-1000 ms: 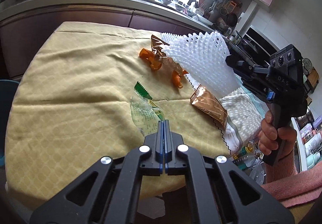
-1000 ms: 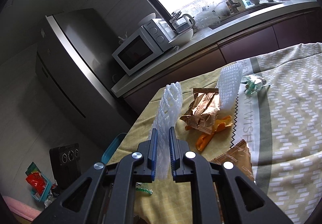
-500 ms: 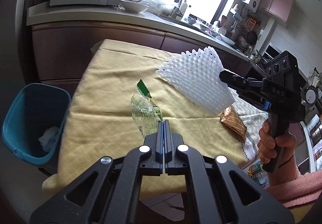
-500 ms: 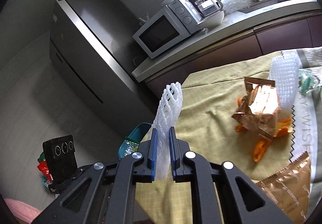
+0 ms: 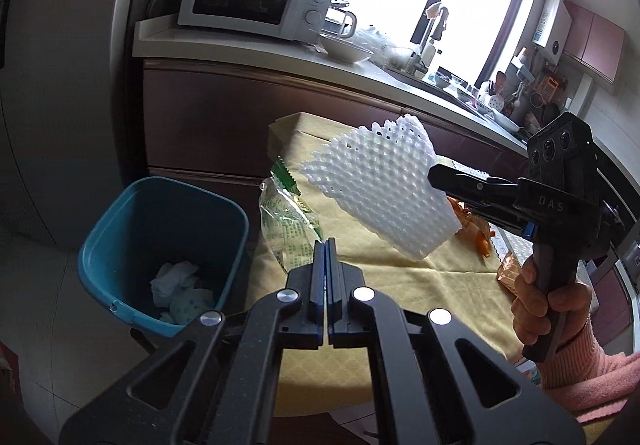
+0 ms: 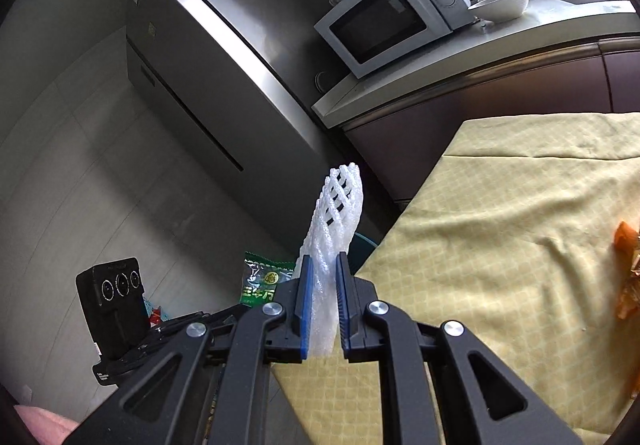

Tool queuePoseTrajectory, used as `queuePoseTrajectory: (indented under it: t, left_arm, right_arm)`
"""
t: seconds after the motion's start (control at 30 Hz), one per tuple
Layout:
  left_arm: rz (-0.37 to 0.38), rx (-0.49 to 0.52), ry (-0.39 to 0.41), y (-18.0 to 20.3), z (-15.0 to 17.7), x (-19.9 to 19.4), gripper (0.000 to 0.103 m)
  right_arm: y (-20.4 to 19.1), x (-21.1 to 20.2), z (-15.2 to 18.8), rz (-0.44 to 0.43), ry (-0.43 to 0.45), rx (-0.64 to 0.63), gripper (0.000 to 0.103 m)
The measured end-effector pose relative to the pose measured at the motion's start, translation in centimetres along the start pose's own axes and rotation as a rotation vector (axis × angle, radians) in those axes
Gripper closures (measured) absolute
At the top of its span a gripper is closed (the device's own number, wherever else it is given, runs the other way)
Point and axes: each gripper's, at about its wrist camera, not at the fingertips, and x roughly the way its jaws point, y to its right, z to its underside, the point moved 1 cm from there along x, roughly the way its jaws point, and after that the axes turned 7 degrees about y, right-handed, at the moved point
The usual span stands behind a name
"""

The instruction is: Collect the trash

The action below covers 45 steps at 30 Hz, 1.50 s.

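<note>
My left gripper [image 5: 325,245] is shut on a clear green-printed plastic wrapper [image 5: 286,219] and holds it in the air by the table's left edge, beside a blue trash bin [image 5: 136,245] on the floor. The bin holds crumpled white paper [image 5: 180,291]. My right gripper [image 6: 323,265] is shut on a white foam fruit net [image 6: 334,213], held above the table's left end; the net also shows in the left wrist view [image 5: 384,197]. The wrapper also shows in the right wrist view [image 6: 264,277].
A yellow cloth covers the table [image 6: 500,245]. Orange wrappers [image 5: 476,229] and a brown foil packet [image 5: 510,273] lie on it. A counter with a microwave [image 5: 256,1] stands behind, and a steel fridge [image 6: 224,85] to the left.
Both grippers have moved left with their loads, off the table's middle to its left edge. The trash bin now sits close below the left gripper.
</note>
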Motion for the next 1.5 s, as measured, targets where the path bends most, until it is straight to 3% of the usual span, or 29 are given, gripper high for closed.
queuePoseTrajectory:
  t: [0.47, 1.03, 1.2, 1.5]
  left_arm:
    - [-0.17, -0.089, -0.021, -8.0, -0.4, 1.1, 0.102]
    - [-0.24, -0.208, -0.096, -13.9, 1.2, 6.3, 0.101]
    - [-0.256, -0.227, -0.107, -14.4, 1.6, 7.8, 0.096]
    - [-0.251, -0.186, -0.07, -12.4, 1.5, 7.0, 0.083]
  right_arm:
    - [-2.0, 9.8, -0.4, -0.02, -0.147, -0.025, 0.093]
    - [-2.0, 18.8, 2.4, 0.104, -0.314, -0.018, 0.087]
    - [-1.9, 19.9, 3.4, 0.131, -0.337, -0.022, 0.077]
    - [-2.3, 17.4, 3.0, 0.119, -0.293, -0.038, 0.073]
